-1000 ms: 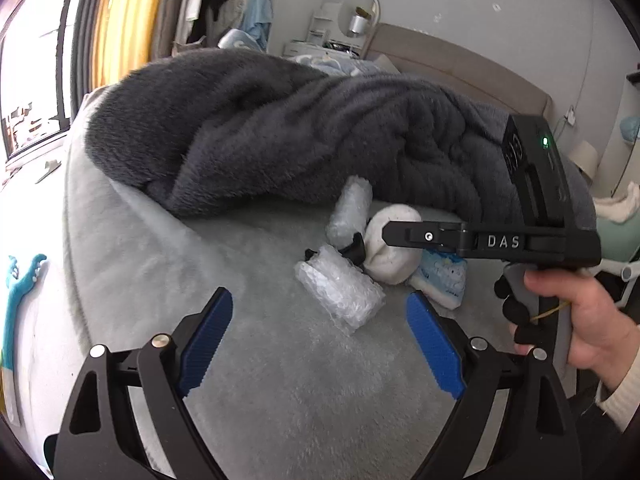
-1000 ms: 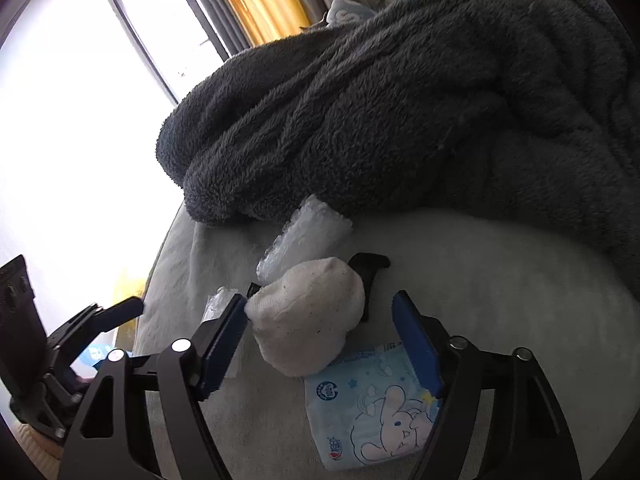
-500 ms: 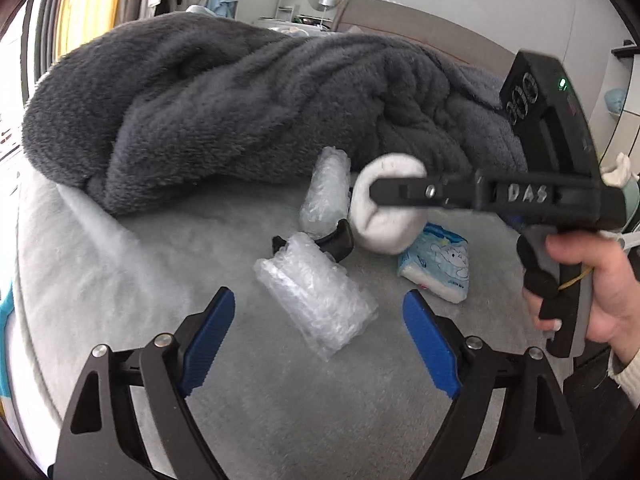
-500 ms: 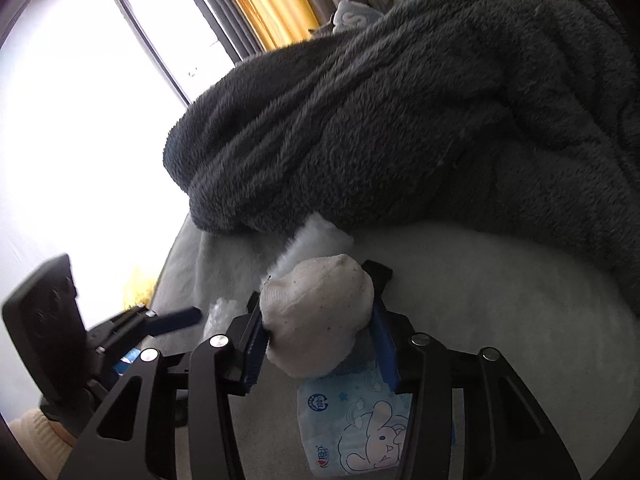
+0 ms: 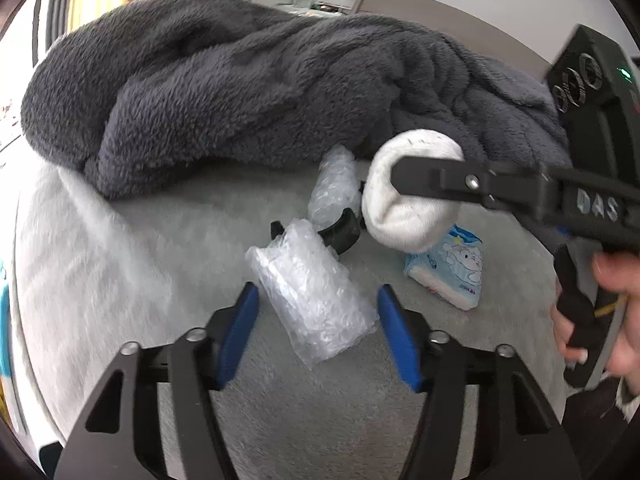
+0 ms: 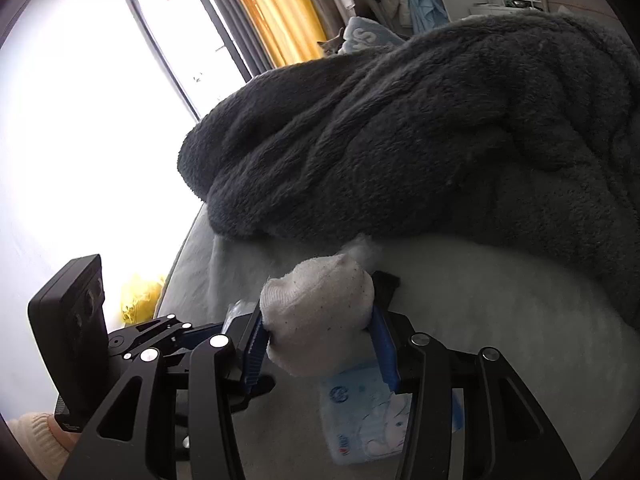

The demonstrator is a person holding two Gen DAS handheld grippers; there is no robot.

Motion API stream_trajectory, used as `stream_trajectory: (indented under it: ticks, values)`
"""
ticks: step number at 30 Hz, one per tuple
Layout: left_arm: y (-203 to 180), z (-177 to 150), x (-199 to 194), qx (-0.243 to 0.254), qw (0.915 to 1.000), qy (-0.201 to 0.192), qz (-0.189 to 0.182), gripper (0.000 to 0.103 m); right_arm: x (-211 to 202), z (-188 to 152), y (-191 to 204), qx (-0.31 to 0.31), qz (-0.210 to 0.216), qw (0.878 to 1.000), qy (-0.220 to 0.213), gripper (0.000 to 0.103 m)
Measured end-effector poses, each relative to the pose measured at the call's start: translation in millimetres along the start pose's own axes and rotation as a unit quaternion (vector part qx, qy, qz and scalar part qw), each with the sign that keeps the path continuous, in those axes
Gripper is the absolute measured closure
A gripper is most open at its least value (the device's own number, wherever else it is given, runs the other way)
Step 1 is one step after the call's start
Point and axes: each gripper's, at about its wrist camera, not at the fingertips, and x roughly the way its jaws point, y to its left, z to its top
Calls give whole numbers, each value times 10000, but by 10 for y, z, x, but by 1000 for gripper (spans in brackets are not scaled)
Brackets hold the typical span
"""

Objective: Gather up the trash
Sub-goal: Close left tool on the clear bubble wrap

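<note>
My right gripper (image 6: 318, 340) is shut on a rolled white sock ball (image 6: 318, 316) and holds it above the bed; the ball also shows in the left wrist view (image 5: 404, 212), pinched by the right gripper's black arm. My left gripper (image 5: 318, 324) is open, its blue pads on either side of a clear bubble-wrap bundle (image 5: 312, 292) lying on the grey bed cover (image 5: 160, 264). A second bubble-wrap roll (image 5: 334, 188) lies further back. A blue tissue pack (image 5: 450, 270) lies on the bed under the sock ball and also shows in the right wrist view (image 6: 368, 420).
A large dark grey fleece blanket (image 5: 240, 92) is heaped across the back of the bed. A small black curved object (image 5: 340, 234) lies between the bubble-wrap pieces. A yellow bag (image 6: 140, 296) sits on the floor beyond the bed edge, near the window.
My right gripper has lifted the sock ball off the bed. My left gripper has moved forward and narrowed around the bubble-wrap bundle.
</note>
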Motion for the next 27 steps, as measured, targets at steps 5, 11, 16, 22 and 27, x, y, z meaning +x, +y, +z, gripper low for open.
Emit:
stream_trajectory:
  ticks: [5,11,16,22,27]
  values:
    - [29,-31,-44,-282,9995,-67,97,56,-55,-136,87,-66,-38,10000,56,56]
    - [-14,-138,-248,-245,9989,-188,355,57,-162,-204,203,-112,-58,9999,-87,56]
    - [-25,-275,-465,-246,9985,-233,434,56,-222,-275,341,-90,31,9999,-129,56]
    - [131,-438,-739,-547,9950,-284,789,56,-234,-384,673,-240,175,9994,-174,56]
    - [347,-613,-997,-856,9904,-319,1037,56,-193,-481,925,-369,295,9988,-134,56]
